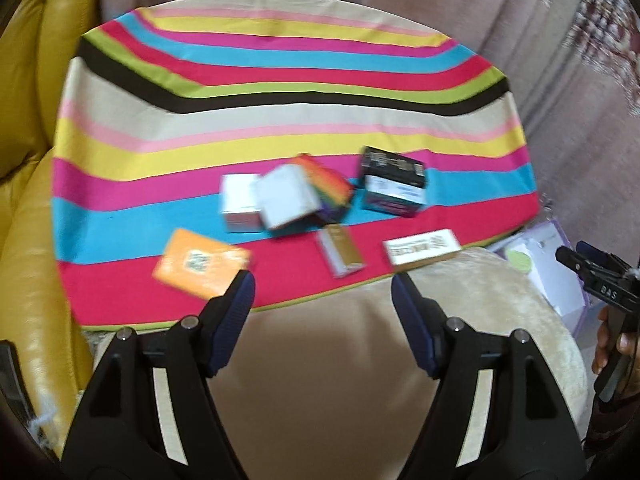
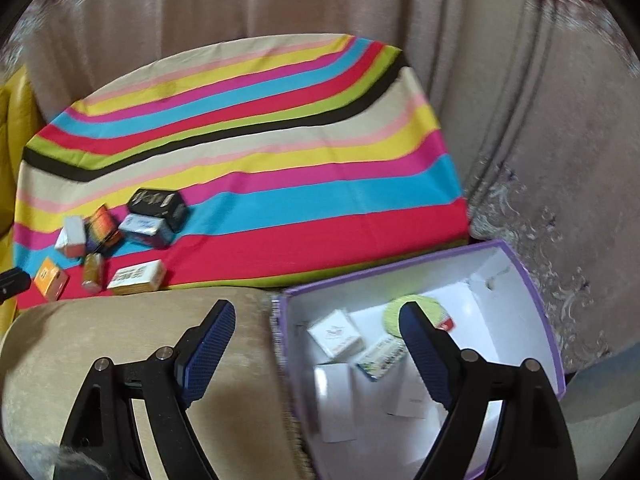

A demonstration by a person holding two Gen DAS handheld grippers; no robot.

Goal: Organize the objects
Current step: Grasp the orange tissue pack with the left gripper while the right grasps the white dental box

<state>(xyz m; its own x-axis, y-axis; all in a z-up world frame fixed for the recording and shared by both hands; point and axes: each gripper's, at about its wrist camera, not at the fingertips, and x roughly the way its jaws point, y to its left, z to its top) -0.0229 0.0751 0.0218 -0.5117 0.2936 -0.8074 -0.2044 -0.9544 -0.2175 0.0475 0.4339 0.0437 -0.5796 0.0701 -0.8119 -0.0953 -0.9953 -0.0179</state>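
Observation:
Several small boxes lie on a striped cloth (image 1: pixel 280 92): an orange box (image 1: pixel 200 266), two white boxes (image 1: pixel 240 206), a rainbow box (image 1: pixel 326 184), a black box (image 1: pixel 394 184), a gold box (image 1: pixel 342 250) and a white-and-gold box (image 1: pixel 422 248). My left gripper (image 1: pixel 323 290) is open and empty, above the cushion edge just short of them. My right gripper (image 2: pixel 316 320) is open and empty at the rim of a purple-edged white box (image 2: pixel 536 288) that holds a white box (image 2: pixel 336 334), a patterned box (image 2: pixel 380 356) and a green round item (image 2: pixel 394 314).
A beige cushion (image 1: pixel 320 360) lies in front of the cloth. A yellow leather armrest (image 1: pixel 28 240) is on the left. Pinkish curtains (image 2: pixel 280 0) hang behind. The right gripper also shows in the left wrist view (image 1: pixel 592 268), over the purple-edged box (image 1: pixel 552 264).

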